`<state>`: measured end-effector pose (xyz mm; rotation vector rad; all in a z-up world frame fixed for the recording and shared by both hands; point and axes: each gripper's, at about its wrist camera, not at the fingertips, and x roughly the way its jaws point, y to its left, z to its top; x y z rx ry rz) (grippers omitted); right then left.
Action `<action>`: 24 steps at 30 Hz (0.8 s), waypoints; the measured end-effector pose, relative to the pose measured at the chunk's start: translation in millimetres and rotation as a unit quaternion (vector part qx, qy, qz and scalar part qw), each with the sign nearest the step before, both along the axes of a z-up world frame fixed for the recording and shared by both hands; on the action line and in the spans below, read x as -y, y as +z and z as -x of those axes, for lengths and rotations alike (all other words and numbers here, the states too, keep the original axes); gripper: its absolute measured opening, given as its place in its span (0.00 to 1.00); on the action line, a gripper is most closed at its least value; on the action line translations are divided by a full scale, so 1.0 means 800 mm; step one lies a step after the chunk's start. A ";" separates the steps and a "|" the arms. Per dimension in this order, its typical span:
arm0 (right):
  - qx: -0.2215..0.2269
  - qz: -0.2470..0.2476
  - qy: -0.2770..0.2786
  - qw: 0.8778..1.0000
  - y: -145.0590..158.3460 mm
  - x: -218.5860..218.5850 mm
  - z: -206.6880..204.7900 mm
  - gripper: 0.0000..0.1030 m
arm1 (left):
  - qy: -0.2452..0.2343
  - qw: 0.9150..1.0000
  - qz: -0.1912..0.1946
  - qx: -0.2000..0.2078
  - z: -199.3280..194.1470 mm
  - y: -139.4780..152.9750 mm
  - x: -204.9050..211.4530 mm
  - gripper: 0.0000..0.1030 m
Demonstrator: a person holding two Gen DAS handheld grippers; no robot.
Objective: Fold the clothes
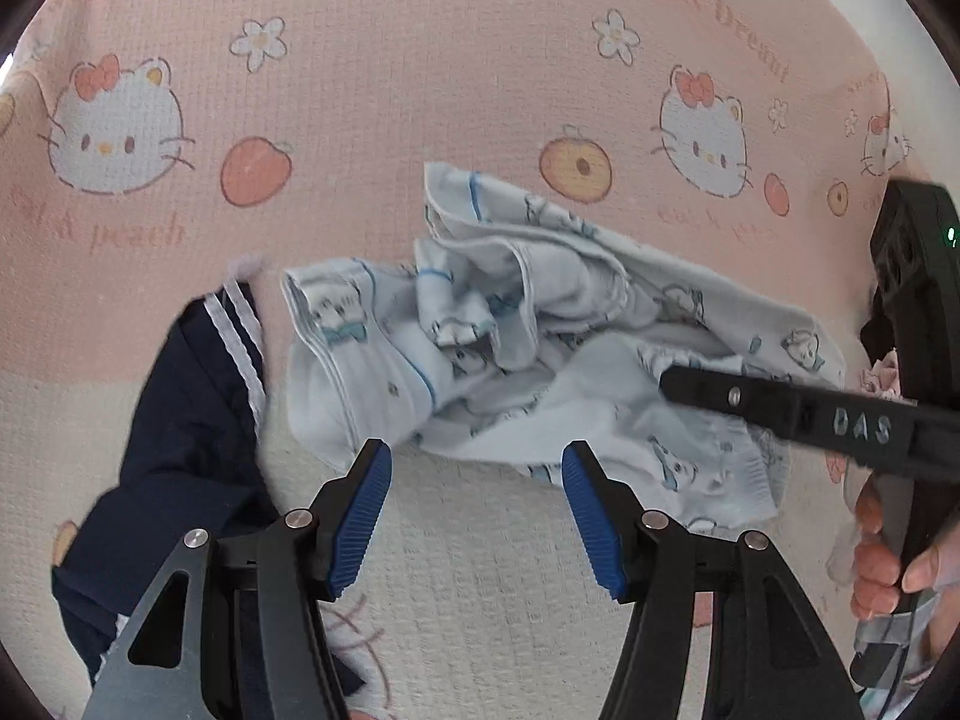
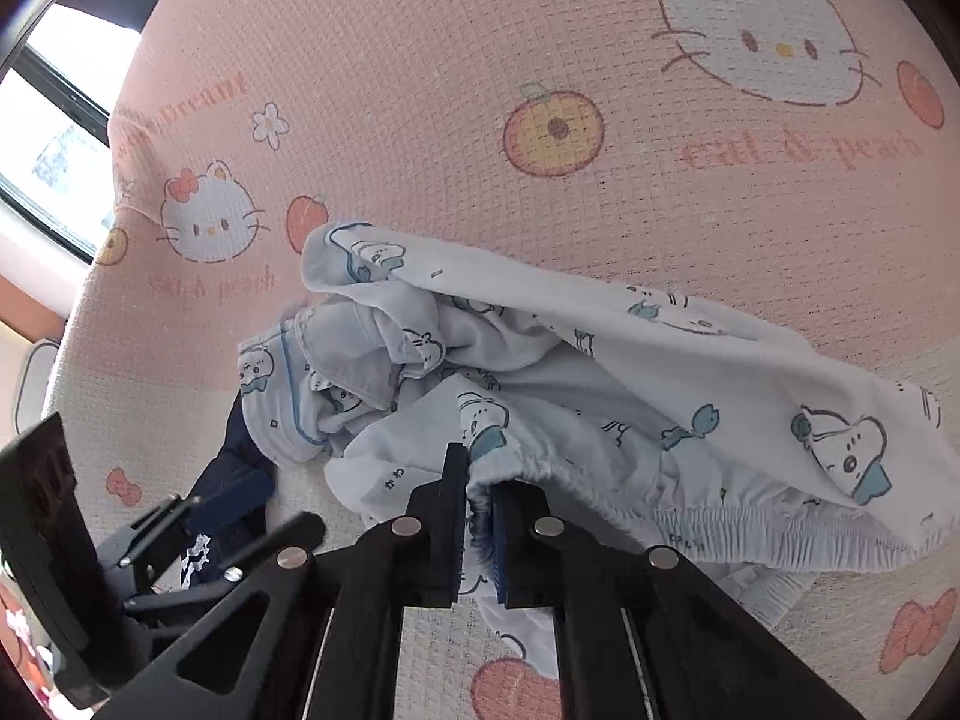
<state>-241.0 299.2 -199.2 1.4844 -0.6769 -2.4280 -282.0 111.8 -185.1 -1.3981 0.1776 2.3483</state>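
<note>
A crumpled pale blue garment (image 1: pixel 528 348) printed with small white cartoon animals lies in the middle of a pink and cream bedspread (image 1: pixel 420 60) patterned with cat faces, peaches and flowers. It sits bunched and twisted, with a piped edge and small buttons showing at its left end and a gathered elastic hem (image 2: pixel 690 516) along its near right side. Just beside it on the left, partly under its edge, lies a dark navy garment (image 1: pixel 180 420) with white stripes along one border, spread toward the near left. The left gripper (image 1: pixel 477 516) hangs over the cream part of the bedspread at the near edge of the pale blue garment, its jaws standing apart with only bare cloth of the bedspread between the blue ribbed pads (image 1: pixel 360 516); the left pad's tip is close to the garment's near edge, though whether it touches cannot be told. The right gripper (image 2: pixel 477 516) comes in from the right and is clamped tight on the pale blue garment at its gathered elastic hem, a pinch of fabric squeezed between the two pads. In the left wrist view its black finger reaches across the garment's right part, and a hand (image 1: pixel 888 558) grips its handle at the far right edge. A window (image 2: pixel 54 138) shows at the far left beyond the bedspread.
</note>
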 end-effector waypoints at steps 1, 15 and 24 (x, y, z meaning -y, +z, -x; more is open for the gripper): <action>-0.005 0.002 0.002 1.000 0.003 -0.001 -0.001 0.05 | 0.000 1.000 0.002 0.005 -0.002 -0.004 -0.002 0.55; -0.042 0.057 0.006 0.997 0.054 -0.027 -0.025 0.05 | -0.045 0.998 -0.037 -0.007 -0.021 0.010 -0.036 0.55; -0.037 0.067 -0.009 0.997 0.052 -0.048 -0.051 0.05 | -0.100 0.995 -0.019 -0.018 -0.006 0.012 -0.063 0.55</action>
